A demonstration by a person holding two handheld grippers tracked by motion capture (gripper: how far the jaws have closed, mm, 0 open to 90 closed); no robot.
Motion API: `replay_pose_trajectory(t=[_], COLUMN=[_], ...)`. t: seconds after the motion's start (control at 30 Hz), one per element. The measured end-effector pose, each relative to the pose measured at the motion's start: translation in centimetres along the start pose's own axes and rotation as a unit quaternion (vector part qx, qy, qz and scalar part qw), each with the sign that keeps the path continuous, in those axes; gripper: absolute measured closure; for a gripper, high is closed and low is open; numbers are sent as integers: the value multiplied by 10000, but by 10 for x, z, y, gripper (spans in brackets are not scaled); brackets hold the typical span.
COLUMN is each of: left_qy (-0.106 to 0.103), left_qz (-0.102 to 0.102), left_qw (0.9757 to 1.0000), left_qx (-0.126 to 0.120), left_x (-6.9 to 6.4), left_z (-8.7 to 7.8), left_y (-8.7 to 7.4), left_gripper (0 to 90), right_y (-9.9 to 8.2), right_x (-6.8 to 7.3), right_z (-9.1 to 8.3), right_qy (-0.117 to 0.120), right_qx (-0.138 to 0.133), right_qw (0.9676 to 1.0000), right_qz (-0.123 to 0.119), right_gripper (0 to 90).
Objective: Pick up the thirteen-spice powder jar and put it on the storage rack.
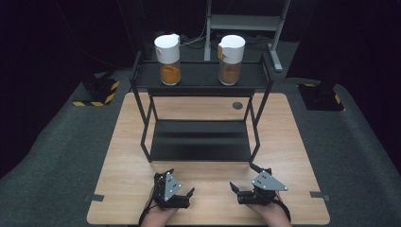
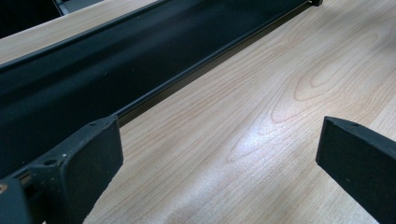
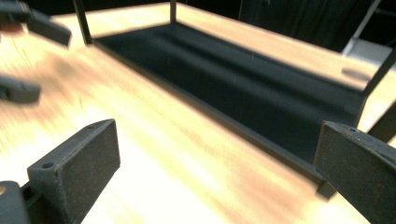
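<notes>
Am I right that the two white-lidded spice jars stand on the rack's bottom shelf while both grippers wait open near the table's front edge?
Not quite: the high view shows both jars, the left jar and the right jar, on the rack's top shelf. The left gripper and right gripper do wait open.

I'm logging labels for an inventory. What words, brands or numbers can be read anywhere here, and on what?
None can be read.
The left jar and right jar on the rack show no readable label at this size.
The yellow-black stripes on the floor are a pattern, not text.
</notes>
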State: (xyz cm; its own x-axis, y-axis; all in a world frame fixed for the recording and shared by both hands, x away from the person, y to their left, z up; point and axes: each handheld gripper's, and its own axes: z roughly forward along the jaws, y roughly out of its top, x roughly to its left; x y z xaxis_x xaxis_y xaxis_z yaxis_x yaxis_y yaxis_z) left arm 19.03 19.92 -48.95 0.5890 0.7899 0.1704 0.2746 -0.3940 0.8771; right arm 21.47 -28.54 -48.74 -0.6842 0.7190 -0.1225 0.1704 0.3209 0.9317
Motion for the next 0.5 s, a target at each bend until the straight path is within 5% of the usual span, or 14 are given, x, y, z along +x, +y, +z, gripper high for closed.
replay_pose_trajectory(t=[0.2,0.5], left_qy=[-12,-12], left_qz=[-10,-11], left_qw=[10000,10000], left_qx=[-10,6], left_x=[0,1], left_z=[0,0], left_y=[0,0], left_gripper=[8,8], right_y=[-13,-7], right_x=[4,6], right_z=[-2,-6], right_qy=[-137,-266], right_qx=[98,370], right_qw=[9998,9987], right_qz=[-99,-233], right_gripper=[0,0])
